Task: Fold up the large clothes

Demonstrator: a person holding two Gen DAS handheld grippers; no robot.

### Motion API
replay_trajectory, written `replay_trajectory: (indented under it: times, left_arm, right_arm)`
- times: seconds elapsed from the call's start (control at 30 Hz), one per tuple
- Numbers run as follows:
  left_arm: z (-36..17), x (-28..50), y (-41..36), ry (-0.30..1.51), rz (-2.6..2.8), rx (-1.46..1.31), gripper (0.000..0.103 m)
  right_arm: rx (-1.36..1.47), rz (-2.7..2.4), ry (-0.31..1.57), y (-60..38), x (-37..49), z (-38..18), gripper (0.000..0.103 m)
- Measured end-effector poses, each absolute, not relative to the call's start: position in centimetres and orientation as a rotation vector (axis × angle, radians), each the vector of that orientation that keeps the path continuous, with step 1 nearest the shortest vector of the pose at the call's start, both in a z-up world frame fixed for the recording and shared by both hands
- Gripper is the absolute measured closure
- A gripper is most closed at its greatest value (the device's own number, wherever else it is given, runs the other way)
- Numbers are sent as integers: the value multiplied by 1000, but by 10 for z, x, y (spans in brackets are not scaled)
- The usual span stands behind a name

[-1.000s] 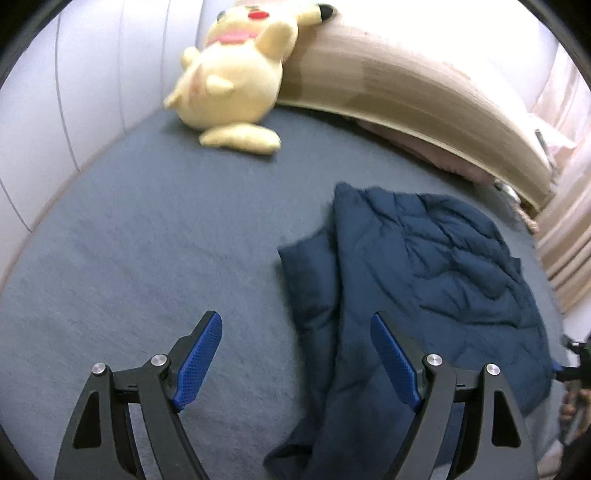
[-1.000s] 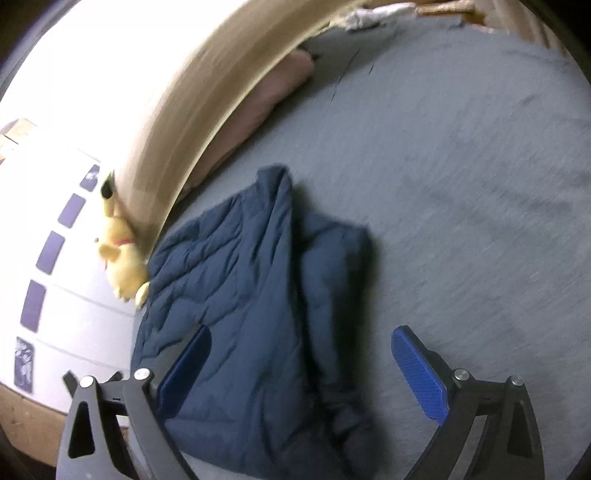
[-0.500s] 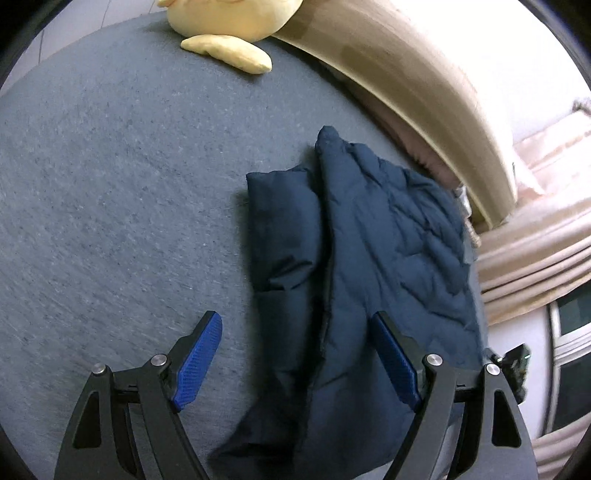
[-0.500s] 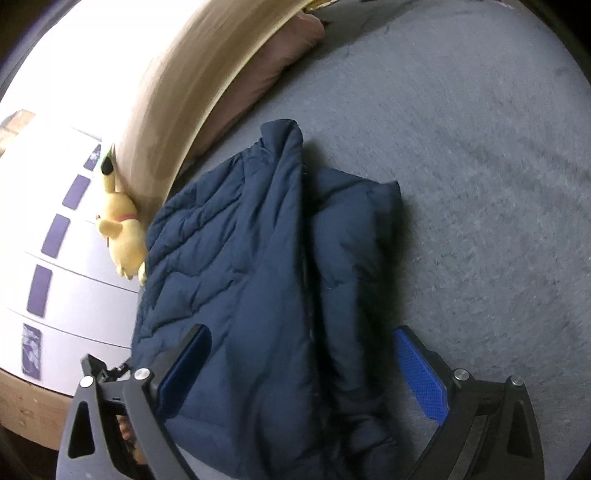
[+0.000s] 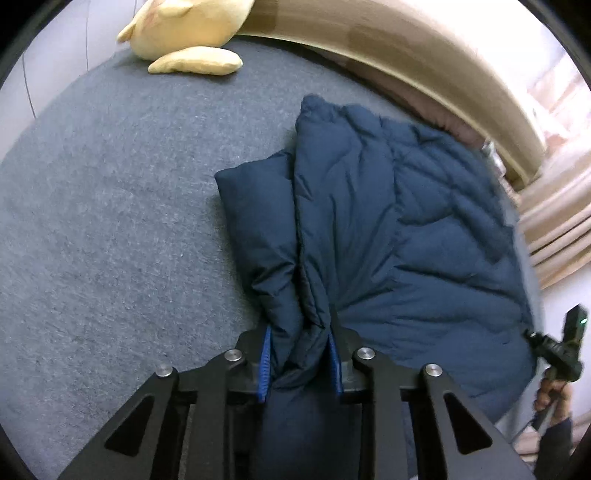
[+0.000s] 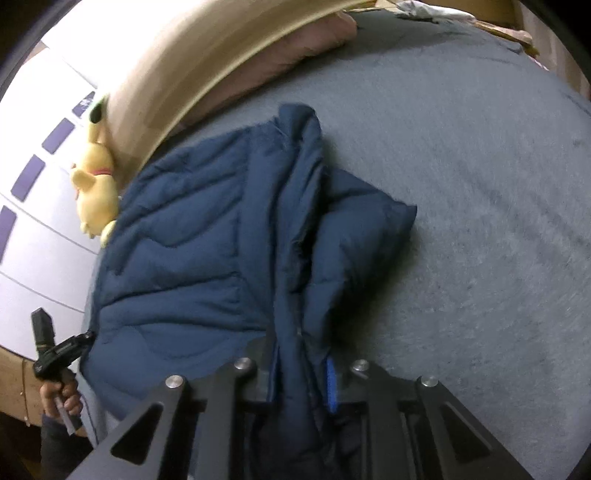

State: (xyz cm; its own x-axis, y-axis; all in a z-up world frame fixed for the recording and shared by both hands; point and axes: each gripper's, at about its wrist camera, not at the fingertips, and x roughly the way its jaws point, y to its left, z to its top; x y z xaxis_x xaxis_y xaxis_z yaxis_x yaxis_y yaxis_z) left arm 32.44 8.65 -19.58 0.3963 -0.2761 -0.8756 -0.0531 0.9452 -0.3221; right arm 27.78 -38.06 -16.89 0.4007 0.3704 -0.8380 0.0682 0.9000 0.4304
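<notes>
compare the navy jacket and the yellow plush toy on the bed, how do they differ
The navy jacket is dark, quilted and lies flat and folded mid-bed; the yellow plush toy is pale, smooth and rounded, propped by the headboard. The jacket is far larger. Both the left tool and right tool clamp the jacket's near edge; nothing grips the toy. Both rest on the grey bed.

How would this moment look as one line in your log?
left gripper: shut on navy quilted puffer jacket | right gripper: shut on jacket | jacket on grey bed

Navy quilted jacket (image 5: 388,221) on a grey bedspread (image 5: 110,221), beside a yellow plush toy (image 5: 184,33).
</notes>
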Motion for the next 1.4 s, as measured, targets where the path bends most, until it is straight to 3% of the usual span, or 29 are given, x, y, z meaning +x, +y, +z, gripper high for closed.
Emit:
replay_trajectory:
  times: [0.03, 0.1, 0.17, 0.2, 0.23, 0.37, 0.63, 0.8, 1.13, 1.27, 1.4]
  left_arm:
    - [-195, 324, 85, 1158, -136, -314, 75]
    - [-191, 324, 87, 1151, -105, -340, 60]
    - [-175, 314, 94, 1103, -61, -355, 54]
    - [-167, 311, 98, 1079, -41, -356, 49]
    - [-158, 307, 101, 1053, -18, -348, 47]
    - [-125, 302, 96, 964, 7, -250, 36]
    - [-137, 286, 66, 961, -104, -163, 36]
    - [-181, 291, 66, 1063, -2, -79, 33]
    - [-112, 266, 34, 867, -4, -72, 34]
    - [-123, 255, -9, 828, -6, 43, 34]
    - [-166, 262, -25, 896, 74, 136, 31]
  right_arm:
    - [430, 192, 1147, -378, 278, -170, 78]
    - [498, 180, 1136, -385, 275, -166, 71]
    - [568, 145, 1096, -401, 267, -156, 49]
    - [568, 114, 1067, -406, 263, -149, 26]
    - [554, 82, 1023, -411, 259, -138, 25]
    - [515, 119, 969, -401, 269, -110, 25]
    - [396, 212, 985, -353, 278, -121, 27]
    - [311, 103, 1148, -356, 287, -164, 28]
    - [181, 131, 882, -300, 238, -83, 27]
    - [27, 182, 863, -243, 210, -101, 27]
    - [-93, 145, 905, -213, 211, -141, 26]
